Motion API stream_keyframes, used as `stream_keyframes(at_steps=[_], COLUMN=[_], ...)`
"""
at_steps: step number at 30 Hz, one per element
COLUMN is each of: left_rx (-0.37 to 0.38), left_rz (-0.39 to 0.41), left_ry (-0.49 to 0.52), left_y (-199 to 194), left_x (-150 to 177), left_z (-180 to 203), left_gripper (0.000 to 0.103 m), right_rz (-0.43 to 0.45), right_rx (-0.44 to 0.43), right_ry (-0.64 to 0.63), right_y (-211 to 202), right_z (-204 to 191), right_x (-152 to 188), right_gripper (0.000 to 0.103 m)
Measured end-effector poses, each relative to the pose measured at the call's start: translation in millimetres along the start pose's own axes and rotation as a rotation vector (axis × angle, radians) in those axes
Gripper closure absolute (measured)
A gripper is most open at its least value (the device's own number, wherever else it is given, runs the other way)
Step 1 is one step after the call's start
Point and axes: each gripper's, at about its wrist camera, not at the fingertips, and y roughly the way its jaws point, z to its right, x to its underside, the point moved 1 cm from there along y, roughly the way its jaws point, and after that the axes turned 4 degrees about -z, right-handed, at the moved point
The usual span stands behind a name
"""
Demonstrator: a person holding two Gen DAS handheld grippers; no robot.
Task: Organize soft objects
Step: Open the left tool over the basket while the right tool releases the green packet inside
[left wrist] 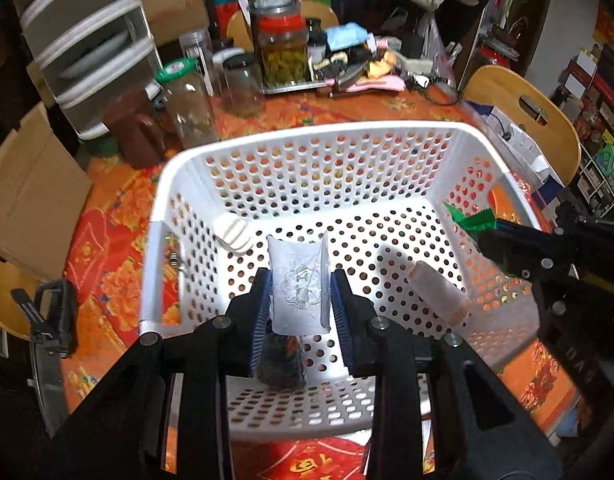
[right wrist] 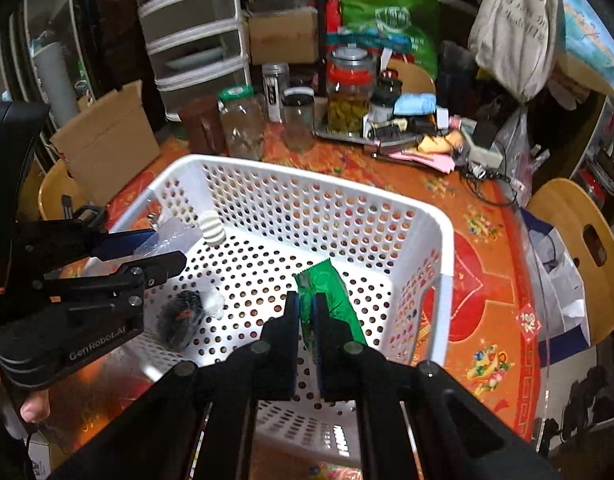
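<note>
- The left gripper [left wrist: 301, 296] is reaching over the white perforated basket [left wrist: 307, 148] in the lower middle of the left wrist view, its fingers [left wrist: 263, 300] clamping a clear plastic pouch [left wrist: 299, 284] between the blue pads.
- The pouch is standing up between the fingers, with a dark bundle [left wrist: 283, 360] hanging in its lower end, above the basket floor.
- The right gripper [right wrist: 307, 320] is sitting in the lower middle of the right wrist view, its fingers [right wrist: 293, 320] pinching a green packet [right wrist: 331, 296] almost flat, the packet sticking out ahead of them over the basket floor.
- In the left wrist view that same gripper is entering from the right edge, the green packet showing at its tip near the basket's right wall.
- A white ribbed soft toy [left wrist: 233, 230] is lying against the basket's left wall, in the left middle of the left wrist view.
- A beige cylindrical object [left wrist: 439, 292] is lying on the basket floor, right of centre, tilted toward the lower right.
- The basket is standing on a bench covered with an orange and red floral cloth [right wrist: 487, 248].
- Jars [right wrist: 243, 124] and a tall jar of yellow-green pickles [right wrist: 349, 92] are crowding the upper middle behind the basket.
- A white drawer unit [left wrist: 87, 40] is standing at the upper left, a cardboard box [left wrist: 31, 196] at the left edge.
- Fingertips of a person's hand [right wrist: 33, 406] are showing at the lower left of the right wrist view, under the left gripper's body.
</note>
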Motion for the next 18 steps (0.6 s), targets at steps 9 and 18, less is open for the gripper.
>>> stream_keyframes(at_steps=[9,18], left_rx=[0.017,0.011], left_rz=[-0.099,0.068], left_ry=[-0.04,-0.02], left_y=[49,-11], left_x=[-4,26], left_z=[-8,-24], left_gripper=[0.062,0.023], right_rz=[-0.061,0.022], right_rx=[-0.017,-0.085], right_ry=[0.056,0.121], right_y=[39,-6], right_z=[13,28], right_x=[-9,15], right_gripper=[0.098,0.034])
